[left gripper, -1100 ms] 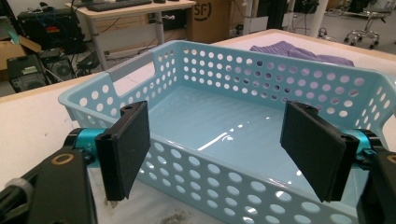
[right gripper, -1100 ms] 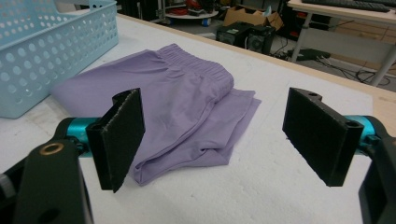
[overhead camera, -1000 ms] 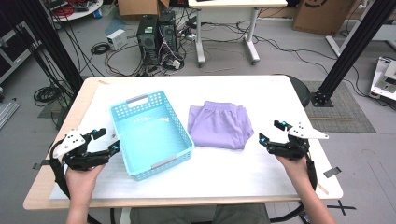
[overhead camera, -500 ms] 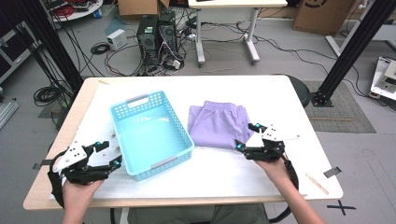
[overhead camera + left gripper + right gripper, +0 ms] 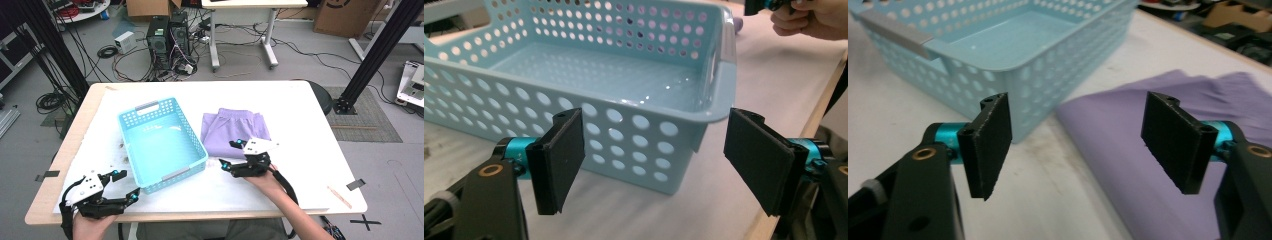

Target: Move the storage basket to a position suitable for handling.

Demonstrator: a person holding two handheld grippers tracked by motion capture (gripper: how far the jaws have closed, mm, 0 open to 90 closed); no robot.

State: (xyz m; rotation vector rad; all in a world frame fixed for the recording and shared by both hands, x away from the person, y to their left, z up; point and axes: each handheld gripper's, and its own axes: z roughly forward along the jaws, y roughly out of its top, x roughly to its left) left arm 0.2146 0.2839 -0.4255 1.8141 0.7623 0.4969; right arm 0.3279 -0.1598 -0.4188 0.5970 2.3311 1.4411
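1. Nearest the person, at the table's front left corner, the left gripper point(image 5: 125, 186) sits in a hand point(image 5: 92, 220) that comes in from the bottom edge of the high view. Its two black jaws are spread wide with nothing between them.
2. In the left gripper view, that gripper point(image 5: 654, 160) points at the near corner of the light blue perforated plastic basket point(image 5: 634, 135), which lies just beyond the pads and apart from them.
3. A little farther in and to the right, the right gripper point(image 5: 231, 154) is held over the white tabletop point(image 5: 300, 125). It is just in front of the folded lilac cloth garment point(image 5: 225, 125), with its white top plate over the cloth's near edge.
4. The right gripper view looks along that gripper point(image 5: 1075, 145). Its jaws are parted wide and hold nothing. The garment's near left corner point(image 5: 1128, 130) lies on the table below and between them. I cannot tell whether the pads touch the cloth.
5. The basket point(image 5: 160, 145) stands in the middle left of the table, angled, with grey handles at its two short ends. It holds nothing.
6. The garment lies flat just right of the basket, near it but not touching.
7. Beyond the table, computer towers point(image 5: 167, 35) and loose cables point(image 5: 107, 52) lie on the grey floor.
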